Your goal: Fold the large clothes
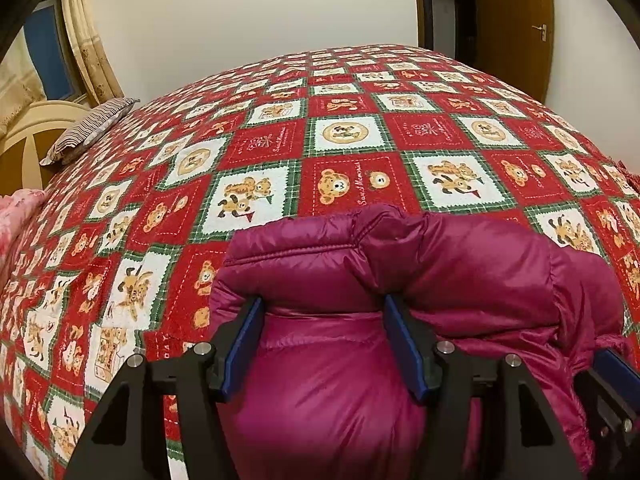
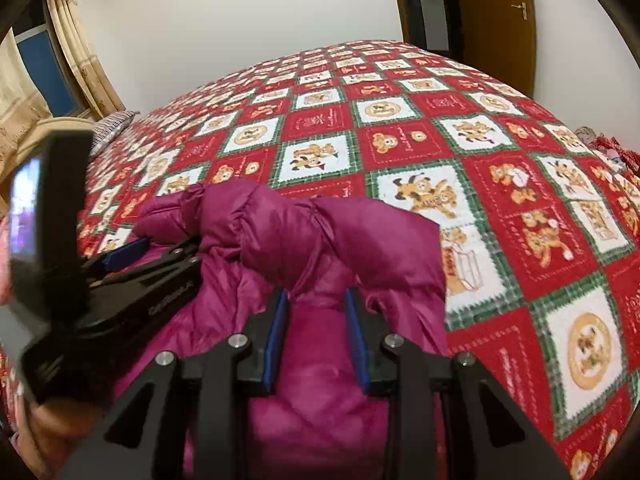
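over the near edge of the bed (image 1: 360, 128), both hand-held grippers clamp the magenta puffer jacket (image 1: 460, 264): left hand-held gripper (image 1: 324, 312) & right hand-held gripper (image 2: 316, 300) each pinch its top fold. it's light, puffy, prob slippery; grip by stitched seams.

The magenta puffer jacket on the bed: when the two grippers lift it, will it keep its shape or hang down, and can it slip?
The puffer jacket probably sags: it already drapes over the left gripper. Its quilted, puffy bulk suggests it is light for its size. The shiny shell may slip, though the right gripper has a fold between its jaws.
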A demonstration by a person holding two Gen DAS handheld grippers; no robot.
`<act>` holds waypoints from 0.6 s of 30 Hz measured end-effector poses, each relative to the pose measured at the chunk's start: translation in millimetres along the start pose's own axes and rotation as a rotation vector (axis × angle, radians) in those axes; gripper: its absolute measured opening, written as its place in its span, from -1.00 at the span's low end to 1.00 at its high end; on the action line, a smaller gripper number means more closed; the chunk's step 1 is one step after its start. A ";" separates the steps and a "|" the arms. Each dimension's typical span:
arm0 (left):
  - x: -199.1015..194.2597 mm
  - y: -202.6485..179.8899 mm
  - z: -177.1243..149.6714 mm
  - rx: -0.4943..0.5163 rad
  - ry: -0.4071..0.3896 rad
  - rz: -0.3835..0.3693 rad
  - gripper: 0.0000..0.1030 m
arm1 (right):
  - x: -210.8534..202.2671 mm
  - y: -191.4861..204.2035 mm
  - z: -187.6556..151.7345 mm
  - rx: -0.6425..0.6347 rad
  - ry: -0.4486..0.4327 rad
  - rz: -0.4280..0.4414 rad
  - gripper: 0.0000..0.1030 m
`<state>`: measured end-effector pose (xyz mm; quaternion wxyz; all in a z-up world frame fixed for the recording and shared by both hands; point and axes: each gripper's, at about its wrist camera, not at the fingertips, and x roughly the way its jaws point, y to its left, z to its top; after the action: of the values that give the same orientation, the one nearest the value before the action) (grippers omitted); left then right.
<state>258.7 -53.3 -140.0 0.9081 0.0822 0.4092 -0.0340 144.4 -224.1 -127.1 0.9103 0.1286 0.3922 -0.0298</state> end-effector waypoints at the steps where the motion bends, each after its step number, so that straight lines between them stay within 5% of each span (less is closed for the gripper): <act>1: 0.4 0.8 0.1 -0.001 0.001 -0.001 0.22 | 0.2 -0.7 -2.2 -0.012 0.001 -0.001 -0.37; 13: -8.7 -1.2 -0.2 0.001 -0.004 0.022 0.24 | 15.8 -2.0 -9.2 -0.025 -0.035 0.005 -0.37; 18: -50.0 27.4 -8.8 0.044 0.025 -0.091 0.24 | 5.9 -3.3 -5.2 -0.079 0.020 0.023 -0.37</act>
<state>222.5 -25.0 -105.0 0.8984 0.0838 0.4231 -0.0833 144.3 -225.7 -135.4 0.9111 0.0973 0.4005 -0.0026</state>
